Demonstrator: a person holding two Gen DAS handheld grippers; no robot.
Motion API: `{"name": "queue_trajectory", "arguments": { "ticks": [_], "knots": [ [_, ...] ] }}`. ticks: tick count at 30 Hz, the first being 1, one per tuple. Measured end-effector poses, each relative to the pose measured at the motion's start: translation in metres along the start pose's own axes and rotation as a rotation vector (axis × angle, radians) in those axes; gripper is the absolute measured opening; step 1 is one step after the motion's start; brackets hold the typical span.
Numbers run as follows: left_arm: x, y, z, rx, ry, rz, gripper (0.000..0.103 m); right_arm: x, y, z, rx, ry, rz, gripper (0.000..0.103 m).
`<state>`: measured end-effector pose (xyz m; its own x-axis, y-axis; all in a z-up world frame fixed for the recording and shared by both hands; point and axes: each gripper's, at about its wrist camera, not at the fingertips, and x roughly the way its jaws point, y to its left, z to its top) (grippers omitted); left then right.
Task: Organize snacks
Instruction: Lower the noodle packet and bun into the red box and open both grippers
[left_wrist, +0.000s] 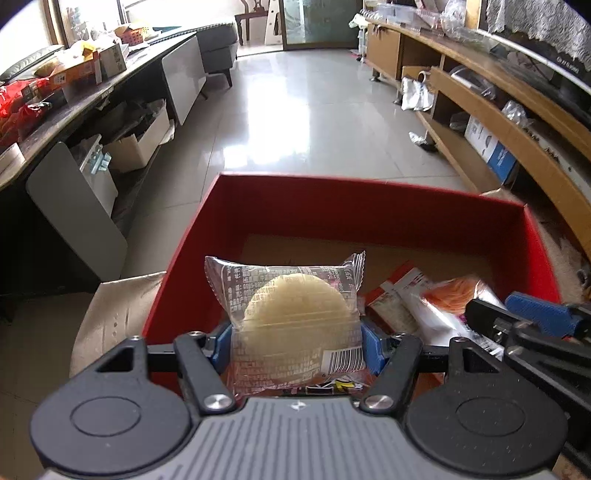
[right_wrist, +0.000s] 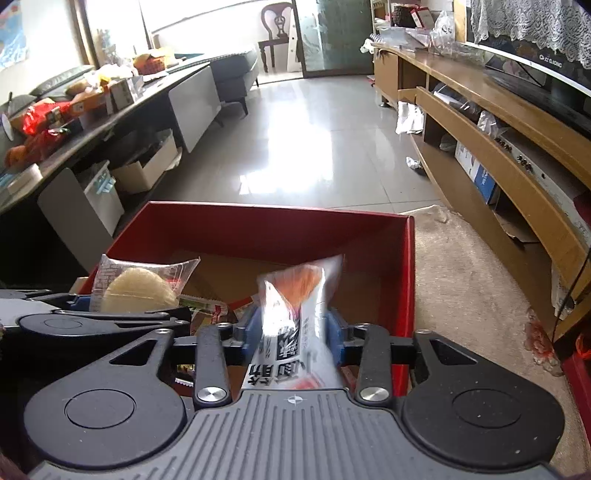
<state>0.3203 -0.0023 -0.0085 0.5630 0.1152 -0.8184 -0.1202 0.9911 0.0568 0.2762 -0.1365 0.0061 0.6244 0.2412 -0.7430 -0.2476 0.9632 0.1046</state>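
Note:
A red box (left_wrist: 369, 192) stands open on the floor; it also shows in the right wrist view (right_wrist: 280, 214). My left gripper (left_wrist: 297, 345) is shut on a clear-wrapped round pale pastry (left_wrist: 295, 310), held over the box's near left part. My right gripper (right_wrist: 295, 328) is shut on a white and orange snack packet (right_wrist: 291, 314), held over the box's near right part. In the left wrist view the right gripper (left_wrist: 524, 317) and its packet (left_wrist: 439, 302) appear at the right. In the right wrist view the pastry (right_wrist: 136, 288) shows at the left. Other snack packs (right_wrist: 207, 308) lie in the box.
A dark low table (left_wrist: 92, 92) with boxes and snacks runs along the left, with cartons (left_wrist: 136, 147) under it. A wooden TV cabinet (right_wrist: 498, 122) runs along the right. A beige rug (right_wrist: 472, 280) lies right of the box. A flattened cardboard piece (left_wrist: 110, 314) lies left of it.

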Motion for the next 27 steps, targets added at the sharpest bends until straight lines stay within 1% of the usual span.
{"name": "queue_trajectory", "arguments": {
  "ticks": [2,4,11,13,16,20,22,27],
  "knots": [
    [0.007,-0.001,-0.001,0.001,0.016,0.008,0.064,0.004,-0.001,0.000,0.004,0.007,0.006,0.040],
    [0.012,-0.003,-0.001,0.006,0.030,0.007,0.067,0.008,-0.003,-0.001,0.007,0.015,0.004,0.040],
    [0.012,-0.004,0.000,0.019,0.030,0.014,0.076,0.012,-0.003,-0.002,0.010,0.023,-0.002,0.044],
    [0.011,-0.004,0.000,0.015,0.029,0.018,0.077,0.010,-0.003,-0.001,0.015,0.019,-0.003,0.047],
    [0.005,-0.002,0.002,0.001,0.014,0.015,0.077,0.008,-0.004,0.000,0.026,0.009,-0.005,0.051],
    [-0.007,0.001,0.006,-0.003,-0.031,0.020,0.082,0.001,-0.005,0.003,0.036,-0.011,-0.007,0.052],
    [-0.013,0.003,0.006,-0.008,-0.044,0.017,0.082,-0.004,-0.005,0.004,0.036,-0.022,-0.007,0.054],
    [-0.021,0.013,0.004,-0.038,-0.044,0.003,0.083,-0.016,0.000,0.006,0.026,-0.044,-0.013,0.057]
  ]
}}
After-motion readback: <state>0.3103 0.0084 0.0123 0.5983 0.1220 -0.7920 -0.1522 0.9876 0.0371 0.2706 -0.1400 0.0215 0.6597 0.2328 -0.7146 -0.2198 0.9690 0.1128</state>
